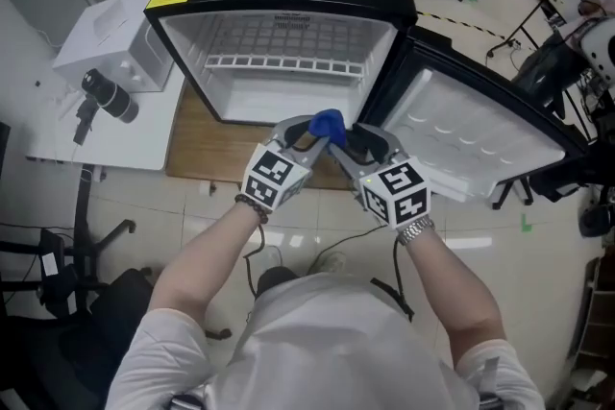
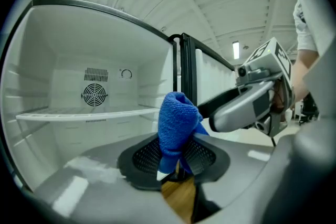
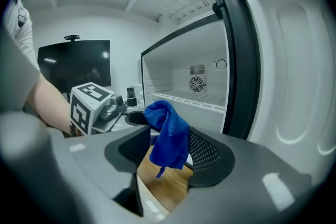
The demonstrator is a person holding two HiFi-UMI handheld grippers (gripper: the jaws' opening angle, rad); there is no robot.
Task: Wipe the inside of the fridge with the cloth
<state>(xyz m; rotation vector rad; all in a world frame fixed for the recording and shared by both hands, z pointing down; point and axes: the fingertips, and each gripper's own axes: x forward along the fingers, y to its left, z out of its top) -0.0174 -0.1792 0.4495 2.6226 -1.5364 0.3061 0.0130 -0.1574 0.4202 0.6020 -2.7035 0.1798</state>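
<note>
The cloth [image 1: 327, 123] sits bunched in the air just in front of the open fridge [image 1: 279, 96], whose cavity lies at 12 o'clock from it. The left hand-held gripper [image 1: 309, 134] is clamped on a lower fold. The right hand-held gripper [image 1: 348, 141] has its jaws wide apart, and the cloth hangs loose between them, unpressed.

Likely risks: only one small pinch carries the cloth, so a slip would drop it onto the wooden board [image 1: 207, 149] at 6 o'clock. It could also snag a right jaw as the hands part. Wiping with such a tight wad may let a bare jaw scrape the liner or the wire shelf [image 1: 283, 64].

Both forearms reach forward and converge, tips nearly meeting and angled slightly down.
</note>
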